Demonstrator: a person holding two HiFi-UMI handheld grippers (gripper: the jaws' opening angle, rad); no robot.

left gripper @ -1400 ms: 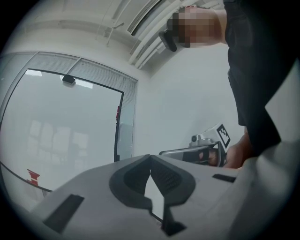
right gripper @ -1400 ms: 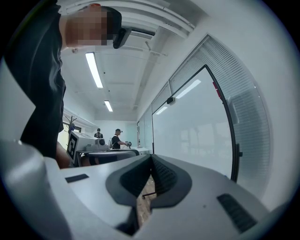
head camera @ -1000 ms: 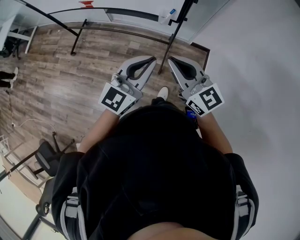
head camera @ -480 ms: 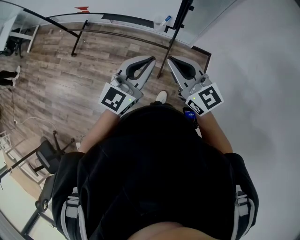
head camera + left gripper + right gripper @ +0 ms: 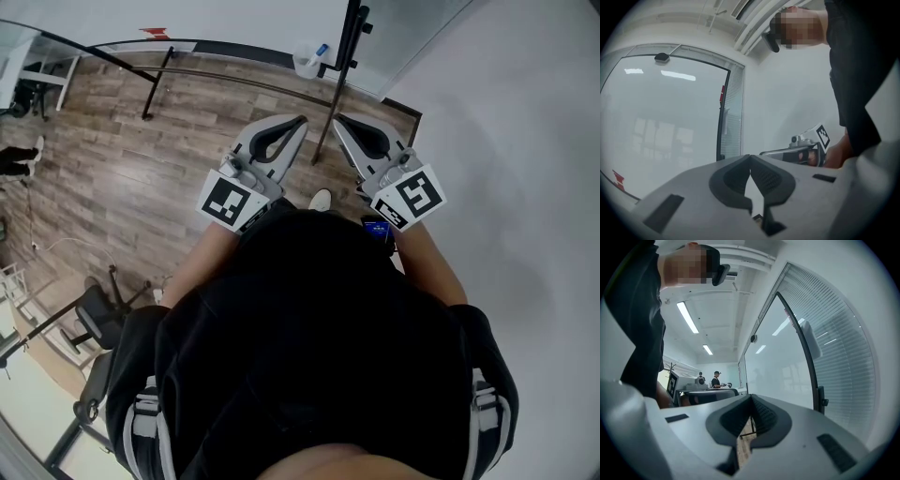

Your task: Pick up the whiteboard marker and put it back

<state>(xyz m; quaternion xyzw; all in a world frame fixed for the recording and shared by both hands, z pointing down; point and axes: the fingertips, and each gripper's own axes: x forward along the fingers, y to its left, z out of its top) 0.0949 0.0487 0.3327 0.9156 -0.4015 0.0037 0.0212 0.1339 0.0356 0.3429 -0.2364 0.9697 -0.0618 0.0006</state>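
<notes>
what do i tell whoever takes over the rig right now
Left gripper: shut, empty.
Right gripper: shut, empty.
Both are held level, side by side, above the wood floor.
Marker: not made out in any view. A cup beside the pole ahead holds something blue, too small to name.
Done: nothing that shows.
Left: find the marker, pick it up, put it back.

A black office chair (image 5: 89,316) stands on the wood-plank floor (image 5: 112,169)
</notes>
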